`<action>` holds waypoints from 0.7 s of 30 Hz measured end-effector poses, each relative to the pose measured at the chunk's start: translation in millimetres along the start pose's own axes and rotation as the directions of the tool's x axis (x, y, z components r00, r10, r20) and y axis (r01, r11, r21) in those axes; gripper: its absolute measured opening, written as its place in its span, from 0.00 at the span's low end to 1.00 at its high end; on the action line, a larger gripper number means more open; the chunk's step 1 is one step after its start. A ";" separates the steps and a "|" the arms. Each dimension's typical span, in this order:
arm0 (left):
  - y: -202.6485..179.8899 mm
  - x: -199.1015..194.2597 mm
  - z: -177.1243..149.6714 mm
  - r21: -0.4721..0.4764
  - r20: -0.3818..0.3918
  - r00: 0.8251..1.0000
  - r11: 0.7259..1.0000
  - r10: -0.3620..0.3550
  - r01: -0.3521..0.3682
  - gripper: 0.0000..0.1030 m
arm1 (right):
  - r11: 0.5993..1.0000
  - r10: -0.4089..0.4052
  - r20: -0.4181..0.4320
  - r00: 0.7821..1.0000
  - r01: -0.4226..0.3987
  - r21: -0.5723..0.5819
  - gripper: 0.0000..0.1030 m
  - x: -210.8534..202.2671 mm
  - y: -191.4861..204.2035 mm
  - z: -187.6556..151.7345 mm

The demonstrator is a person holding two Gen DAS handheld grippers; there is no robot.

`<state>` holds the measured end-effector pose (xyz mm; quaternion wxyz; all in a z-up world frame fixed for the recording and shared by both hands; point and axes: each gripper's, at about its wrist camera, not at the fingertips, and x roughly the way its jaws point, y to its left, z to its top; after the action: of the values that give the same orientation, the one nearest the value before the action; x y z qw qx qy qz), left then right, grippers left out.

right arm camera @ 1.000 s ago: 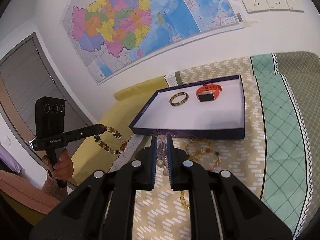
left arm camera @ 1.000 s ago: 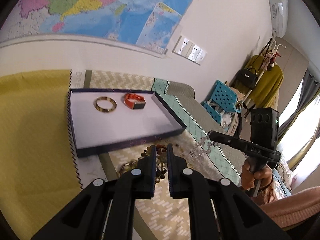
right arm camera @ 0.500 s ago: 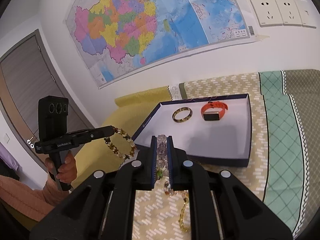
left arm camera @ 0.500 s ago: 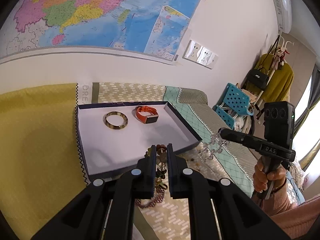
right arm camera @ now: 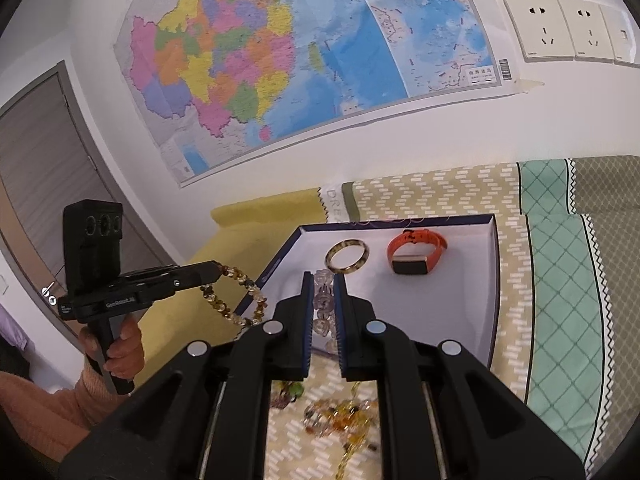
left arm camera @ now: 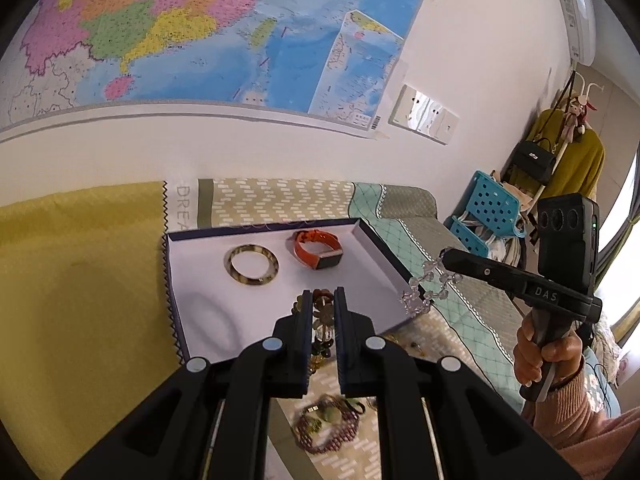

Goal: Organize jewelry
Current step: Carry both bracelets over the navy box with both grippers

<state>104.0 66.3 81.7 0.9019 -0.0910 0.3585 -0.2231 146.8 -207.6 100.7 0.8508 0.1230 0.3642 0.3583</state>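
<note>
- The left gripper [left arm camera: 323, 298] had its jaws pinched on a brown and amber bead bracelet [left arm camera: 322, 334], which hung in a loop from the fingertips, clear of the bed, over the near edge of the tray [left arm camera: 384, 254].
- The right gripper [right arm camera: 323, 282] had its jaws pinched on a clear crystal bead bracelet [right arm camera: 323, 312], also dangling free; in the left wrist view its loop [left arm camera: 424, 288] hung just outside the tray's right rim.
- Beneath the grippers, on the patterned bed cover [right arm camera: 516, 280] in front of the tray's near edge, loose jewelry lay in small heaps: a purple bead strand with green stones [left arm camera: 330, 426] and a tangle of amber and clear beads [right arm camera: 340, 414] with a yellow strand trailing toward the camera.
- The tray was a shallow white-floored box with a dark blue rim, set flat on the cover, its far edge toward the wall.
- In the tray's far half lay a tortoiseshell bangle [left arm camera: 252, 264], flat, and just to its right an orange wristband with a dark rectangular face [left arm camera: 318, 248]; the two were near each other but not touching.
- A yellow blanket [left arm camera: 80, 280] covered the bed beside the tray's left edge.
- A hand in a pink sleeve [left arm camera: 540, 354] gripped the right gripper's handle.
- A coloured map [right arm camera: 288, 56] hung on the wall behind the bed.
</note>
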 end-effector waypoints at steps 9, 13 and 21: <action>13.9 26.7 16.1 -0.029 -0.030 0.999 0.999 0.020 -0.021 0.08 | 0.999 -0.014 -0.024 1.000 0.015 0.028 0.10 30.7 -15.0 11.1; 16.7 37.8 21.8 -0.026 -0.040 0.999 0.999 0.035 -0.036 0.08 | 0.999 -0.020 -0.030 0.999 0.021 0.033 0.10 40.5 -19.1 14.9; 25.0 58.7 29.9 -0.034 -0.060 0.996 0.997 0.065 -0.067 0.08 | 0.997 -0.033 -0.045 0.998 0.036 0.062 0.10 59.9 -33.5 18.4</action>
<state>170.7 61.1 59.7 0.8961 -0.0888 0.3916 -0.1890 205.9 -188.7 66.1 0.8444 0.1352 0.3960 0.3346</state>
